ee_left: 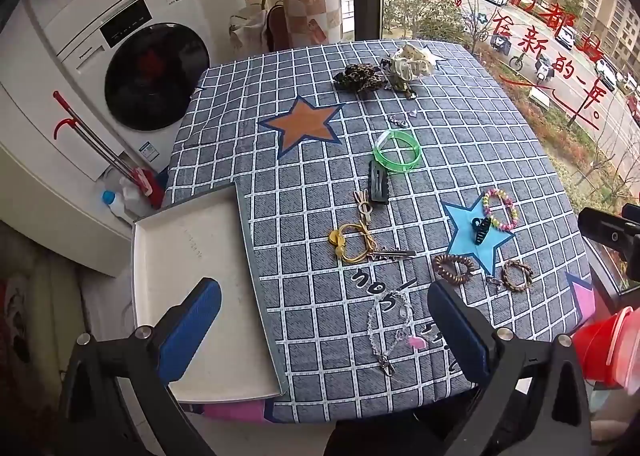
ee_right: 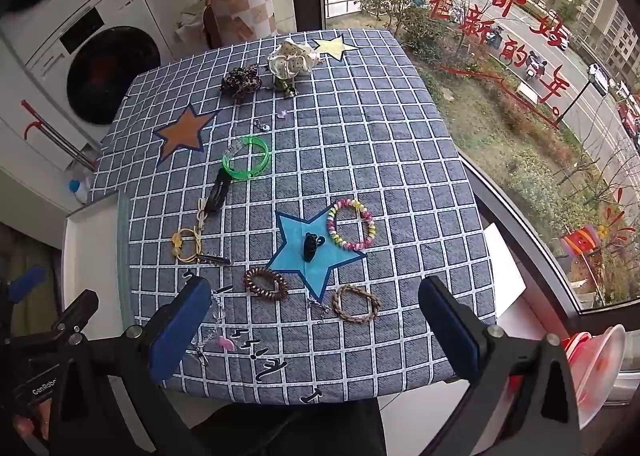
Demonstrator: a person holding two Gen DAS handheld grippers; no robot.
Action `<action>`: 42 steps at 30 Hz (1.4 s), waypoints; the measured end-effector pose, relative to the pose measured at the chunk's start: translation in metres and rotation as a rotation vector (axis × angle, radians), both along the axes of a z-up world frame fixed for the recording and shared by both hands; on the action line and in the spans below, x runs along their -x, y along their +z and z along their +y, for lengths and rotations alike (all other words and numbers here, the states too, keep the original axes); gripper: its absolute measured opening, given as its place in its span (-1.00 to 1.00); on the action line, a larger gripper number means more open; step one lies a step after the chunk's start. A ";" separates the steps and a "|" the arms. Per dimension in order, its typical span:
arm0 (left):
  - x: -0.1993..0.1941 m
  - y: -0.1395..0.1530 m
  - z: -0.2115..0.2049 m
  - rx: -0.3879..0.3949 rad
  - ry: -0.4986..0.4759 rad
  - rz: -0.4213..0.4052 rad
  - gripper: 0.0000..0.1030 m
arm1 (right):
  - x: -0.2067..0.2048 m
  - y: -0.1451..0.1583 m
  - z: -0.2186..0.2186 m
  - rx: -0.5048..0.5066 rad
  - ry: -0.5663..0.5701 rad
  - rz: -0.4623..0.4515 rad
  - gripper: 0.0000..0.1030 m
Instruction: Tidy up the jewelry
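Both the left hand-held gripper [ee_left: 324,330] and the right hand-held gripper [ee_right: 314,326] are hanging above the near edge of the tabletop [ee_left: 460,143] with jaws standing fully apart and nothing between them.

The jewelry is lying scattered on the checked cloth, from near edge to far edge:

- Clear bead chain [ee_left: 386,326]: judged light, limp and snag-prone; it is best pinched at its bunched middle.
- Brown bead bracelet [ee_right: 266,283] and braided band [ee_right: 357,303]: judged light and flexible; pinch across one side of the ring.
- Pastel bead bracelet [ee_right: 352,229], touching the blue star: same handling.
- Green bangle [ee_left: 397,151]: judged stiff and slippery (probably plastic); grip across the rim.
- Black claw clip [ee_right: 310,246]: judged rigid; grip across the body.

The white tray [ee_left: 160,248] is sitting at the left edge of the tabletop, and nothing is lying in it.
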State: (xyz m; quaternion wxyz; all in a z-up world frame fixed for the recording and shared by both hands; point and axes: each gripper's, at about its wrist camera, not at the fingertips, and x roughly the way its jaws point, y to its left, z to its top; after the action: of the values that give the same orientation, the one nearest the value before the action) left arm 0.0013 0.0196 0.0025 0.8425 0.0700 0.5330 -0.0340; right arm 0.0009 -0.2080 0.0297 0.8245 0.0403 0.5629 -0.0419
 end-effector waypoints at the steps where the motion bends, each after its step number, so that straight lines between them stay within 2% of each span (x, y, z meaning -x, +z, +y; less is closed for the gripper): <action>1: 0.000 0.000 0.000 0.001 0.000 0.001 1.00 | 0.000 0.000 0.000 0.000 0.000 0.000 1.00; 42: 0.005 -0.003 0.003 0.000 0.000 0.003 1.00 | 0.003 0.000 0.004 -0.001 0.000 0.001 1.00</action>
State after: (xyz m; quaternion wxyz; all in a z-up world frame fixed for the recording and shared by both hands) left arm -0.0040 0.0226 -0.0001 0.8417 0.0701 0.5344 -0.0341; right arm -0.0022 -0.2044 0.0299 0.8241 0.0404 0.5634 -0.0417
